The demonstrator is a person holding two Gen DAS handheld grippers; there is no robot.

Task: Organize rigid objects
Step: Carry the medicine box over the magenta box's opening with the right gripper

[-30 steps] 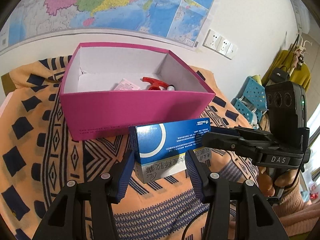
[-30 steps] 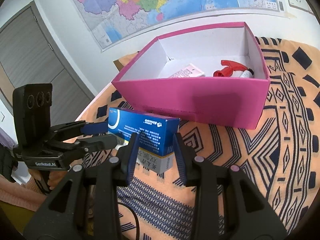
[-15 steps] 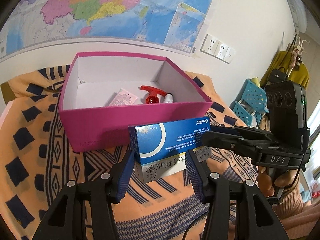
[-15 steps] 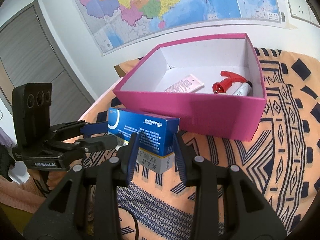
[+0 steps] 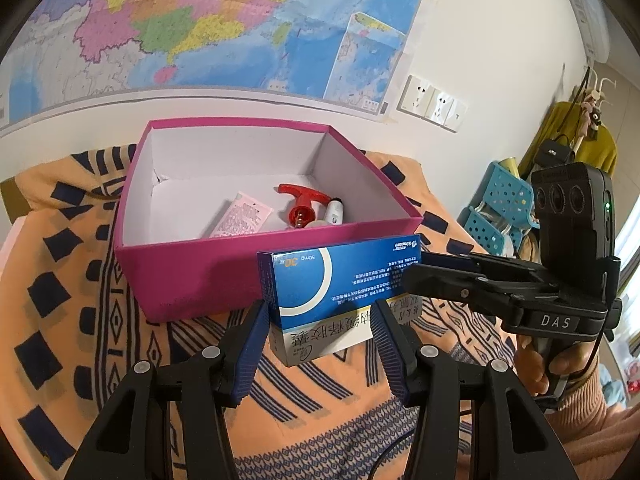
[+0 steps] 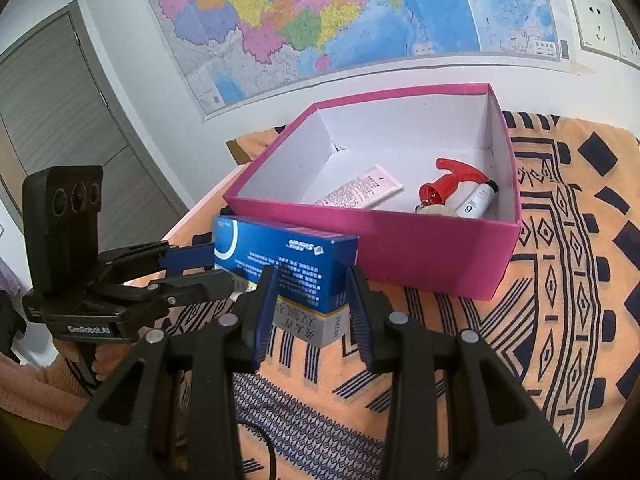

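Note:
A blue medicine box (image 5: 340, 276) (image 6: 296, 256) lies stacked on a white one (image 5: 320, 340) (image 6: 316, 328), held off the cloth just before the near wall of the pink cardboard box (image 5: 200, 272) (image 6: 420, 256). My left gripper (image 5: 320, 316) (image 6: 220, 270) is shut on one end of the stack. The right gripper (image 6: 310, 284) (image 5: 412, 268) is shut on the other end. Inside the pink box lie a pink tube (image 5: 244, 220) (image 6: 360, 192), a red spray trigger (image 5: 302, 204) (image 6: 448, 184) and a small white bottle (image 5: 334, 212) (image 6: 478, 200).
An orange cloth with dark blue patterns (image 5: 72, 320) (image 6: 560, 320) covers the surface. A wall map (image 5: 200, 20) and sockets (image 5: 432, 102) are behind the pink box. Blue baskets (image 5: 500, 208) stand at the right. A grey door (image 6: 60, 100) is at the left.
Both grippers and the stack have come up a little against the pink box, so more of its floor and contents shows over the near wall. Both grips are unchanged.

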